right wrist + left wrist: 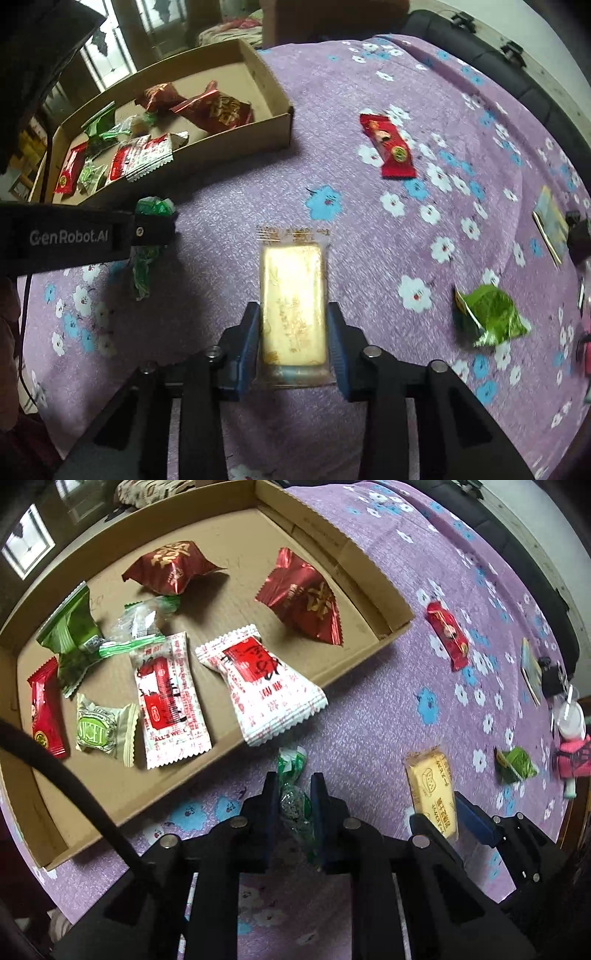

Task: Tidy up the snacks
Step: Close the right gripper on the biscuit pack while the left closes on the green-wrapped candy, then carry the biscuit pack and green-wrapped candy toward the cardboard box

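Snacks, left wrist view: green twist-wrapped candy point(293, 805) clamped in closed left tongs point(293, 786), just off the cardboard tray point(207, 771); tray holds red, white and green packets. Right wrist view: yellow cake bar point(293, 306) gripped between right tongs point(293, 314) above the purple floral worktop point(369, 258); red packet point(388, 146) and green packet point(487, 314) lie loose, well apart.

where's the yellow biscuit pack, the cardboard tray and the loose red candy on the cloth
yellow biscuit pack point(293, 306), right wrist view, middle of the wrapper's face
cardboard tray point(373, 590), left wrist view, its right-hand wall
loose red candy point(388, 147), right wrist view, middle of the wrapper
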Motion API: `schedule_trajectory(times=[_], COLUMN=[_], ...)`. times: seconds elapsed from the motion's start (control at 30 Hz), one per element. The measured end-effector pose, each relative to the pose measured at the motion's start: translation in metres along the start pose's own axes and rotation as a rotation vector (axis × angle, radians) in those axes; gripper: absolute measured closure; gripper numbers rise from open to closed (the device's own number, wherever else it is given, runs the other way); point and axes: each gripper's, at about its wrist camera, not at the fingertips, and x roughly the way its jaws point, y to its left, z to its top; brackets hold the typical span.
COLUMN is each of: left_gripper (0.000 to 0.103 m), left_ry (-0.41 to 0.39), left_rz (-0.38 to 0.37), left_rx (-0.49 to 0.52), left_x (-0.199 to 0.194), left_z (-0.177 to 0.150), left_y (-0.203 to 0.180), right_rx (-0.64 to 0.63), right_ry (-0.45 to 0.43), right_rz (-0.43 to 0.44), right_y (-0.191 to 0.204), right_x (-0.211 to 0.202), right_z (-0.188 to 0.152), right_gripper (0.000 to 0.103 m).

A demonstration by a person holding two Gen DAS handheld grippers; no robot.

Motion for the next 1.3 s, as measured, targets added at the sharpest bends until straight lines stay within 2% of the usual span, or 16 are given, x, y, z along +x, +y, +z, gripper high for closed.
schedule_trajectory(times=[0.3,0.6,0.83,1.17,1.3], left_gripper=[0.084,0.084,0.084,0.084,0.084], left_ry=[-0.01,-0.021,-0.083,-0.107,-0.103], left_rz=[-0.002,-0.008,-0.001,-0.011,-0.016], left_rx=[0.124,0.305,0.434,0.493,0.504], left_x=[-0.004,-0.011,-0.018,-0.023,-0.023], left_z=[-0.021,-0.063,-0.097,-0.107,-0.108], left_y=[-0.003,-0.01,-0.008,0.001,0.003], right_rx=[0.084,0.201,0.311,0.442,0.437], right_ry=[-0.02,-0.039,-0.059,-0.085,-0.086], right_rz=[-0.034,-0.06,-0.033,0.057,0.035], right_y=[0.012,0.015,0.019,0.025,0.031], right_x=[-0.022,-0.043,-0.058,-0.062,-0.063], right_z=[-0.047,-0.101,-0.133,-0.15,-0.15], right_gripper=[0.07,0.07,0.07,0.07,0.07])
